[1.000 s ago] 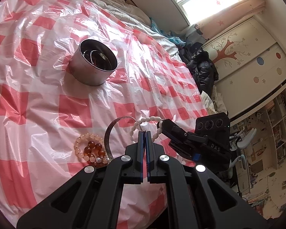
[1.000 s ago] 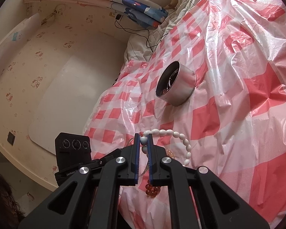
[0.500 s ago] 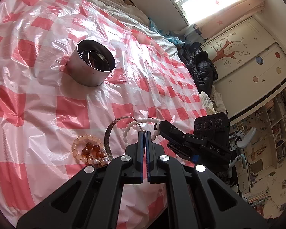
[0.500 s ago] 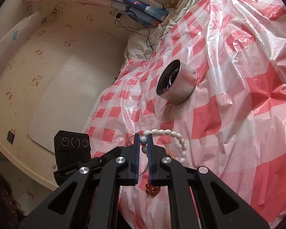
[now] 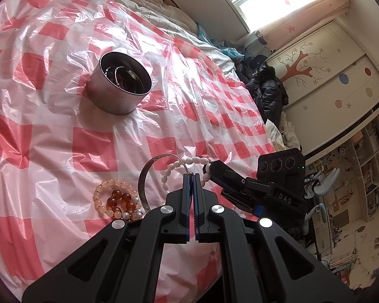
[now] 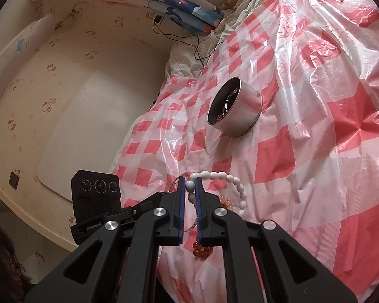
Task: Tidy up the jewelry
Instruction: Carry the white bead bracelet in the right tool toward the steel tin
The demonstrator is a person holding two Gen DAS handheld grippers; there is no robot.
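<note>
Jewelry spot: everything's on a bed (image 5: 50,136) covered by a crinkly red-and-white checked plastic sheet (image 5: 93,149), window light coming in from the far side.
Tin: round metal tin (image 5: 116,93) sits upright on the sheet, well apart from the loose pieces; a couple of rings or bangles lie in it, can't tell exactly what.
Metal bangle: thin silver band (image 5: 142,176) standing up on edge, its end pinched in the left tongs (image 5: 190,175), which are squeezed fully together on it.
White bead bracelet: white bracelet (image 6: 230,179) is lifted off the sheet, a bead clamped between the right tongs (image 6: 190,184), jaws narrow around it. It arcs over just beside the bangle.
Bead pile: peach bracelet (image 5: 108,185) lying flat with amber beads (image 5: 120,199) inside its loop and a few tiny pearls (image 5: 134,212) touching them, right next to the bangle.
</note>
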